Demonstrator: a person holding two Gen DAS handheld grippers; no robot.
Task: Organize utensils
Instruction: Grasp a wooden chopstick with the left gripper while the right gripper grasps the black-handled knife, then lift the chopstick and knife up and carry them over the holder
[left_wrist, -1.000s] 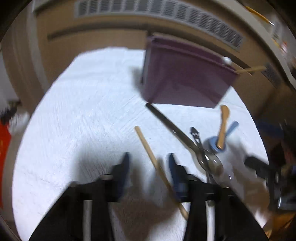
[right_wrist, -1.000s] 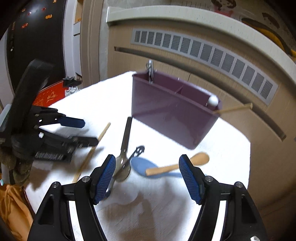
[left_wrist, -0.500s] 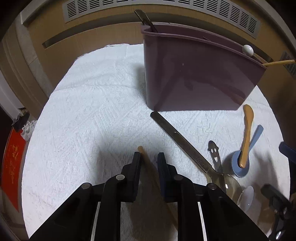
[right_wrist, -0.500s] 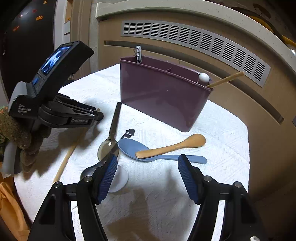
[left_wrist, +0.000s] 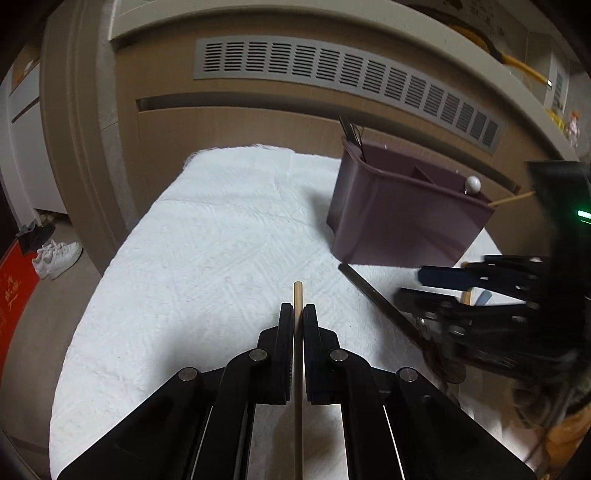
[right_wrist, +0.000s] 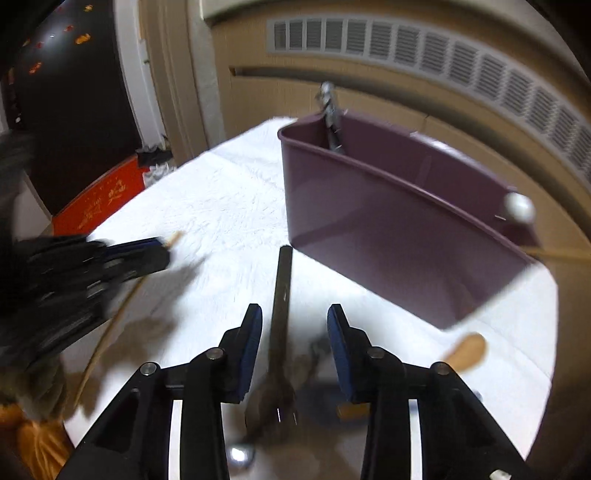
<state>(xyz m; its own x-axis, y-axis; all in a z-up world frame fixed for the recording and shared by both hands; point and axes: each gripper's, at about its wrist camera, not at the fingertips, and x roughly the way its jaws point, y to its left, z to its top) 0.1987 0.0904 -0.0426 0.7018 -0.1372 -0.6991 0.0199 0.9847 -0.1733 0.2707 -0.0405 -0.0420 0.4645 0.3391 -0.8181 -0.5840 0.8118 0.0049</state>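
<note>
Since a second ago the left gripper (left_wrist: 297, 314) has gone from straddling the wooden chopstick (left_wrist: 297, 295) with its jaws apart to clamping it, and the stick now runs straight along the gripper's line, its blunt tip poking out just past the fingertips and its tail trailing back below them; the right wrist view shows that tail slanting down clear of the white cloth (left_wrist: 221, 236). Over on the other side, the right gripper (right_wrist: 294, 321) has swung across from the blue spoon to the long dark metal utensil handle (right_wrist: 282, 288), and its jaws are closing with that handle between them, nearer the left pad, pads not yet touching it. That handle lies flat on the cloth, its long axis running away from the jaws, far end almost at the foot of the purple caddy (right_wrist: 388, 221), bowl end back under the gripper and blurred. Ahead and right of the right jaws the caddy stands upright, a metal utensil (right_wrist: 330, 110) sticking up from its left corner, a white ball-topped stick (right_wrist: 519, 208) and a thin wooden stick (right_wrist: 565, 254) leaning out at its right end. A wooden spoon (right_wrist: 467, 350) lies just right of the right jaw. Writing: gold characters on the red mat (right_wrist: 103, 195) on the floor, too blurred to read; no brand legible.
</note>
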